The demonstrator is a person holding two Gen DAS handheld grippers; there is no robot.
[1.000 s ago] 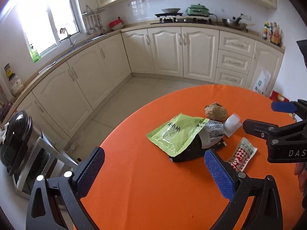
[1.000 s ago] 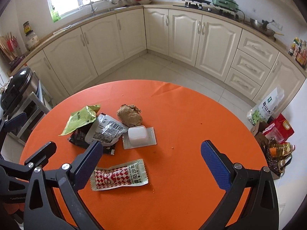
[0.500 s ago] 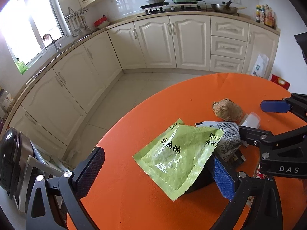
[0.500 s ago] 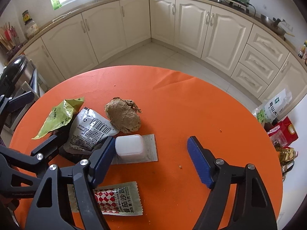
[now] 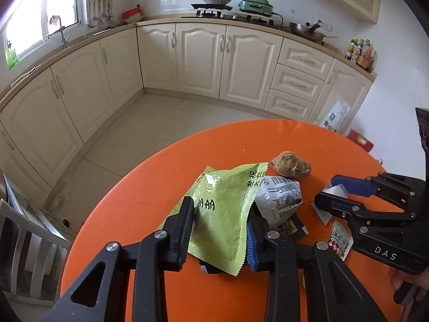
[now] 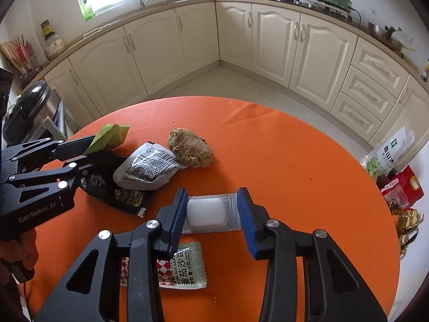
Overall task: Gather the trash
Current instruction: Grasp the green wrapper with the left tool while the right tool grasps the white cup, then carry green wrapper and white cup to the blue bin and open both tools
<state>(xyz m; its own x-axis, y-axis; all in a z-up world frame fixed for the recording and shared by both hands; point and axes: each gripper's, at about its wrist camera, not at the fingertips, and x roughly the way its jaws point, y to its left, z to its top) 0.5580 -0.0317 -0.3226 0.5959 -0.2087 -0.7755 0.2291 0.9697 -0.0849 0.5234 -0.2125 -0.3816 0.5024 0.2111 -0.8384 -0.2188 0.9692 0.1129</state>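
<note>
On the round orange table [image 6: 295, 174] lies a heap of trash. My left gripper [image 5: 219, 214] is closing on the green wrapper [image 5: 228, 209], which bunches up between its pads; the right wrist view shows the left gripper [image 6: 88, 153] from the side. Beside the wrapper are a grey barcode wrapper [image 6: 147, 166], a black wrapper [image 6: 112, 190] and a brown crumpled paper ball [image 6: 190, 147]. My right gripper [image 6: 211, 206] is closing around a small white tub [image 6: 205, 212]. Its left pad touches the tub and the right pad stands off. A red-checked sauce sachet [image 6: 185, 268] lies under that gripper.
Cream kitchen cabinets [image 6: 276, 35] ring the tiled floor beyond the table. Bags and packets [image 6: 396, 182] sit on the floor at the table's right. A black appliance [image 6: 24, 107] and a chair [image 5: 29, 241] stand to the left. A hand [image 6: 21, 244] holds the left gripper.
The left gripper has come forward and down over the green wrapper and its jaws have narrowed, crumpling it. The right gripper's jaws have narrowed around the white tub.
</note>
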